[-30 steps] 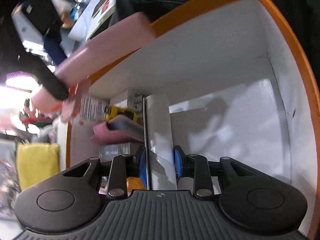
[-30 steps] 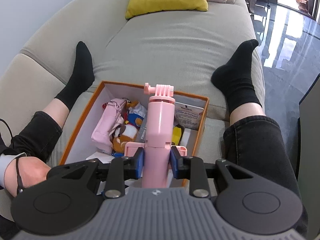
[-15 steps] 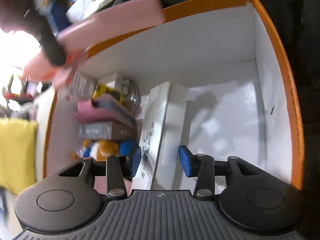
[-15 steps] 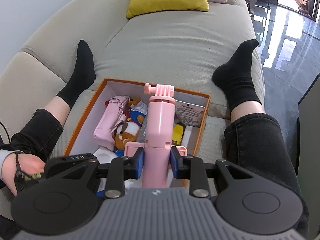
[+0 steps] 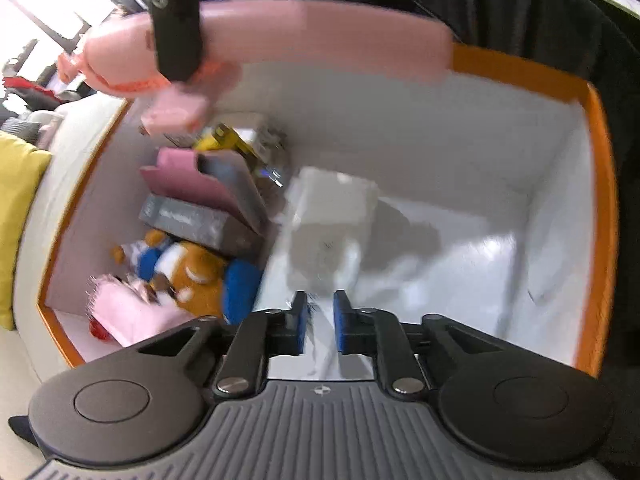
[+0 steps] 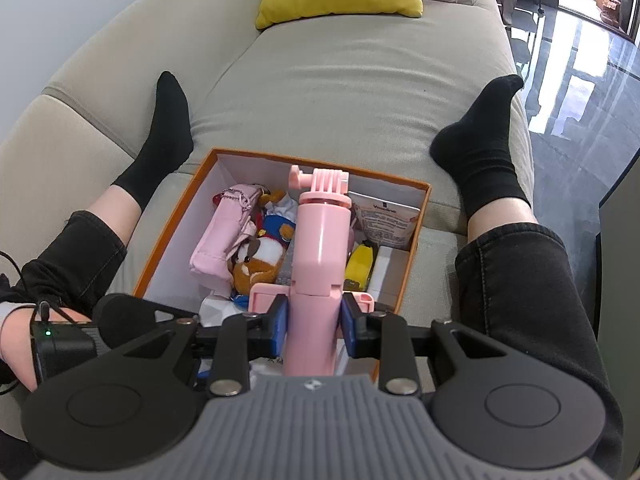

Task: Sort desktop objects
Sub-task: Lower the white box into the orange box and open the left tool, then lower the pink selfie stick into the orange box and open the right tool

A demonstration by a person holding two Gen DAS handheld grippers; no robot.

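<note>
Right tongs (image 6: 314,326) clamp a pink stick (image 6: 318,256), left tongs (image 5: 319,322) seemingly shut empty, over beige sofa (image 6: 352,80).

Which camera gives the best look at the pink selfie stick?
The right wrist view. There the selfie stick stands sharp and centred, clamped in the right gripper, its mount head visible above the box. The left wrist view shows it only as a blurred pink bar across the top.
</note>
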